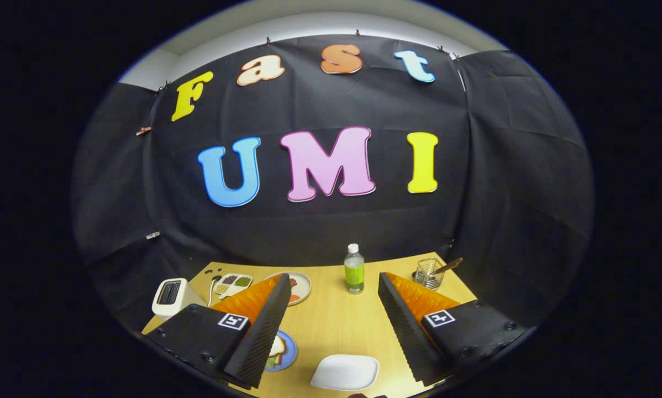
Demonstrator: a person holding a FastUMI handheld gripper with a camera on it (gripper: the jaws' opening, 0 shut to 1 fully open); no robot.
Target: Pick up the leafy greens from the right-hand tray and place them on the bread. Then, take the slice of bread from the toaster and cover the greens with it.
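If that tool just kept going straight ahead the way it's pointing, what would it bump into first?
Probably the green bottle. It stands on the wooden table beyond the open tool, roughly in line with the gap between its fingers; depth is hard to judge.

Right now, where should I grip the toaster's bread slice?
Probably its top edge, from straight above, one finger on each flat face: the toaster stands upright, slot facing up, left of the open gripper, which holds nothing. The slice itself is too dark to make out.
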